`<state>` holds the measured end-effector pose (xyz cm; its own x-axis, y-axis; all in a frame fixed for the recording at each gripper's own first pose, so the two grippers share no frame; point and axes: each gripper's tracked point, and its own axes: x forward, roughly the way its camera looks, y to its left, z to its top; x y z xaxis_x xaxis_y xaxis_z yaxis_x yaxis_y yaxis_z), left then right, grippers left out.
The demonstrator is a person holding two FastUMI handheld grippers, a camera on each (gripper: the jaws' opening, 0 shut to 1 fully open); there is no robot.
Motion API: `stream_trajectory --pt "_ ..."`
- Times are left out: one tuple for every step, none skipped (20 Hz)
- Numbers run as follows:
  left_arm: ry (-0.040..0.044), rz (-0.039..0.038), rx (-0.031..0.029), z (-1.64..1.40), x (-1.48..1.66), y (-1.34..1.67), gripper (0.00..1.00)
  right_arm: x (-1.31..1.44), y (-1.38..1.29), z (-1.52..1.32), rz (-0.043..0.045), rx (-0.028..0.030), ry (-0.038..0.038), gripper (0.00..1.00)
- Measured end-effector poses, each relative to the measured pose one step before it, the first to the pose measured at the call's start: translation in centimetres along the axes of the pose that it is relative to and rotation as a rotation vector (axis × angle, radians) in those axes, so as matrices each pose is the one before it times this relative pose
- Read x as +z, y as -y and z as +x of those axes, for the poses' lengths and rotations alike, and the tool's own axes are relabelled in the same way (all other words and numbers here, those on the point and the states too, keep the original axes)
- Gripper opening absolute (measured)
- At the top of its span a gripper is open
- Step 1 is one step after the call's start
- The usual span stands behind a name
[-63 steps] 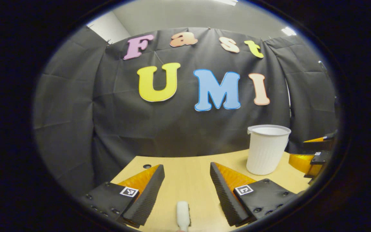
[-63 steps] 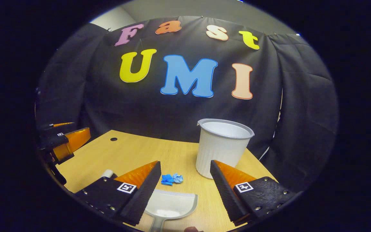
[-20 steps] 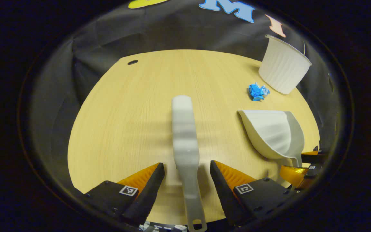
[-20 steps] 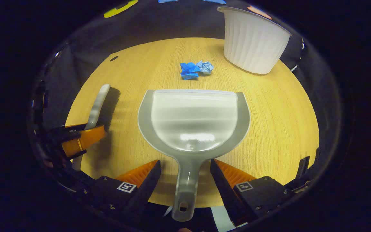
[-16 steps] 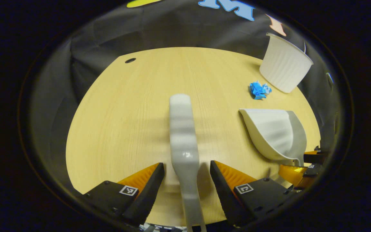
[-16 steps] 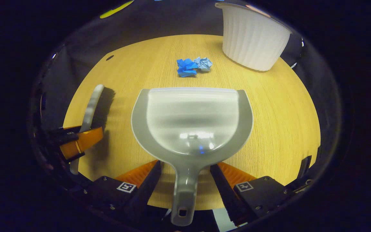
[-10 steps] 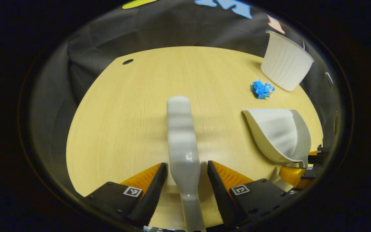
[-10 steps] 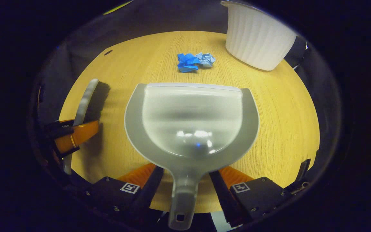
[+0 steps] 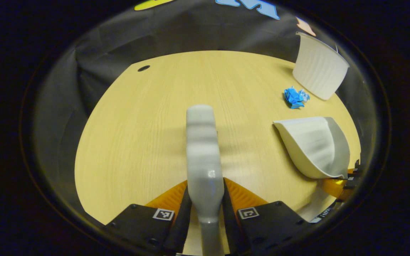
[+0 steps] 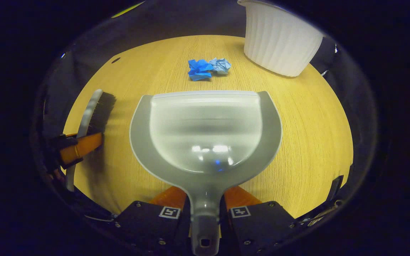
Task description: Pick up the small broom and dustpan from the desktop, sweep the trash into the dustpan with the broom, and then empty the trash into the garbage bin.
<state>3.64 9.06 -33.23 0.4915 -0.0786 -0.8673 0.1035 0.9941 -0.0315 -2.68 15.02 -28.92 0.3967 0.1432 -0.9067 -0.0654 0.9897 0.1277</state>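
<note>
On the light wooden desktop (image 9: pixel 137 135), one small grey broom (image 9: pixel 202 149), one grey dustpan (image 10: pixel 205 128), one white ribbed garbage bin (image 10: pixel 279 44) and two crumpled blue paper scraps (image 10: pixel 206 68) are sitting in plain sight. The two scraps are touching each other, lying between the dustpan's front lip and the bin, near the far edge. One dark round hole (image 9: pixel 143 68) is showing at the desktop's far left corner.

In the left gripper view, the left gripper (image 9: pixel 205 208) is pointing forward and down over the near edge, its two fingers pinching the broom where the head narrows into the handle. The broom's back is facing up, running away from the camera.

In the right gripper view, the right gripper (image 10: pixel 205 209) is angling down likewise, both fingers pressing on the dustpan's handle just behind the pan. The pan's mouth is facing the scraps. At that view's left edge the broom's dark bristles (image 10: pixel 103 110) are showing.
</note>
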Motion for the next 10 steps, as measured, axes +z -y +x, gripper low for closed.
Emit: stream_trajectory --pt "0.00211 0.00987 -0.00001 0.012 -0.253 0.065 0.48 -0.121 0.044 -0.110 -0.01106 0.00114 0.00651 0.36" --pt "0.00297 0.00942 -0.00244 -0.075 -0.018 -0.092 0.51 0.019 -0.063 -0.004 -0.01496 0.00408 0.00542 0.34" --pt "0.00341 0.00300 -0.00497 -0.245 -0.014 -0.071 0.51 -0.012 0.009 -0.095 -0.01593 0.00443 0.00644 0.34" --pt "0.00130 -0.00085 -0.00910 -0.003 -0.048 0.171 0.50 -0.007 0.017 -0.045 -0.00708 0.00409 0.01342 0.34" --pt "0.00061 0.00322 -0.00721 -0.170 0.006 -0.011 0.48 -0.044 -0.033 -0.092 -0.00282 0.00770 0.00665 0.34" --pt "0.00215 0.00451 -0.00141 -0.089 0.125 -0.165 0.47 -0.142 -0.089 0.017 -0.00021 0.01272 0.00471 0.34" --pt "0.00405 0.00180 -0.00124 0.042 0.191 0.015 0.47 -0.100 0.056 -0.058 0.00065 0.00938 0.00288 0.34" --pt "0.00076 -0.00012 -0.00626 -0.030 0.120 0.086 0.47 -0.145 0.056 0.001 -0.00078 0.00758 0.00022 0.34" --pt "0.00110 -0.00655 -0.00258 0.073 0.373 -0.012 0.45 0.007 0.183 -0.197 -0.00040 0.00568 0.00263 0.34" --pt "-0.00170 0.00017 -0.00475 0.146 0.059 0.288 0.43 -0.079 0.256 -0.206 -0.00231 0.00437 0.00225 0.34"
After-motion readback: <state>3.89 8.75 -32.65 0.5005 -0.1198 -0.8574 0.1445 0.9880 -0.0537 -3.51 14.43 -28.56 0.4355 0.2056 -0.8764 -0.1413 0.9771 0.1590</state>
